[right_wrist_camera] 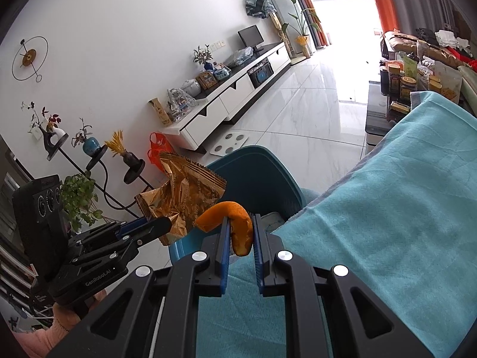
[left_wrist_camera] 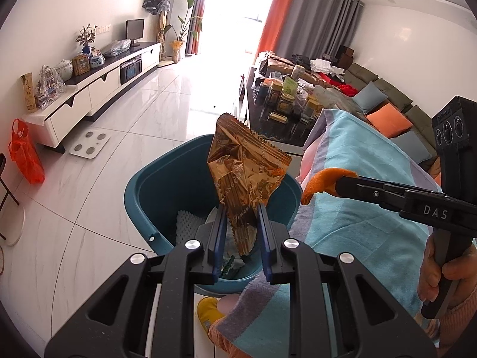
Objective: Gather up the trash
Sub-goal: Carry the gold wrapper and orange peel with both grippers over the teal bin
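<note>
A teal bin (left_wrist_camera: 143, 191) stands on pale floor tiles (left_wrist_camera: 98, 185) in a living room, its open mouth the mark for everything around it. Left of the bin, a broad stretch of bare tile runs to a white scale (left_wrist_camera: 88, 144) and a low TV cabinet (left_wrist_camera: 89, 89) along the wall, well apart from the bin's rim; an orange mesh bag (left_wrist_camera: 25, 155) hangs at the cabinet's near end. Directly above the bin's mouth, the left gripper (left_wrist_camera: 240, 208) is clamped on the lower part of a crumpled gold wrapper (left_wrist_camera: 247, 164), which stands up clear of the rim. White foam and other scraps already lie inside the bin. Just right of the bin and over its right rim, the right gripper (right_wrist_camera: 241, 220) pinches a curled orange peel (right_wrist_camera: 235, 217) between its blue pads (right_wrist_camera: 225, 238); in the left wrist view the peel (left_wrist_camera: 325, 180) hangs near the wrapper without touching it. The bin's right edge sits tight against a turquoise towel (left_wrist_camera: 357, 185) draped over a raised surface, leaving no gap on that side. Beyond the bin on the right, a dark table (left_wrist_camera: 277, 131) crowded with jars narrows the passage toward the bright window.
</note>
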Demonstrator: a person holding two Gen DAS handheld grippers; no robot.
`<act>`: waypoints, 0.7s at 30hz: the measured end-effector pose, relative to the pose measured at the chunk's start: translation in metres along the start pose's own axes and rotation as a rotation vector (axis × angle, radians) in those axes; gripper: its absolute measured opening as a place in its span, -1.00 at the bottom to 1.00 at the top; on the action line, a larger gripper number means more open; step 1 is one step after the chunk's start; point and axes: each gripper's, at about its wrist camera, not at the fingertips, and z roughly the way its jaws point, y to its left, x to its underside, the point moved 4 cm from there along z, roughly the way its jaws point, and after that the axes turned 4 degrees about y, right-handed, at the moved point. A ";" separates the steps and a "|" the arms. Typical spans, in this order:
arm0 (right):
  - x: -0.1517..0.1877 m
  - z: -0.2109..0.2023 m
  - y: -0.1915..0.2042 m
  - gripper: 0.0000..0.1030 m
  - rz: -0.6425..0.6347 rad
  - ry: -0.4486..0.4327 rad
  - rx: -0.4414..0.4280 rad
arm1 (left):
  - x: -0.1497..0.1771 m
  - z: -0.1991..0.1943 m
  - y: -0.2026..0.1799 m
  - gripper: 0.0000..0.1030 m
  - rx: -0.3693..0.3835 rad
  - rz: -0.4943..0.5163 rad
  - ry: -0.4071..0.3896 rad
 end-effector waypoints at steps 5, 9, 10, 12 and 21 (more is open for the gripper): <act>-0.001 0.005 0.001 -0.75 0.000 0.011 0.004 | -0.001 0.005 0.002 -0.60 -0.005 -0.004 0.007; -0.003 0.008 0.002 -0.75 -0.001 0.018 0.009 | -0.001 0.007 0.004 -0.60 -0.007 -0.007 0.009; -0.004 0.009 0.002 -0.75 -0.002 0.020 0.010 | -0.001 0.009 0.004 -0.60 -0.008 -0.008 0.010; -0.005 0.011 0.003 -0.75 -0.003 0.023 0.014 | -0.002 0.011 0.005 -0.60 -0.009 -0.011 0.013; -0.009 0.022 0.008 -0.75 -0.012 0.042 0.030 | 0.002 0.020 0.009 -0.60 -0.013 -0.024 0.027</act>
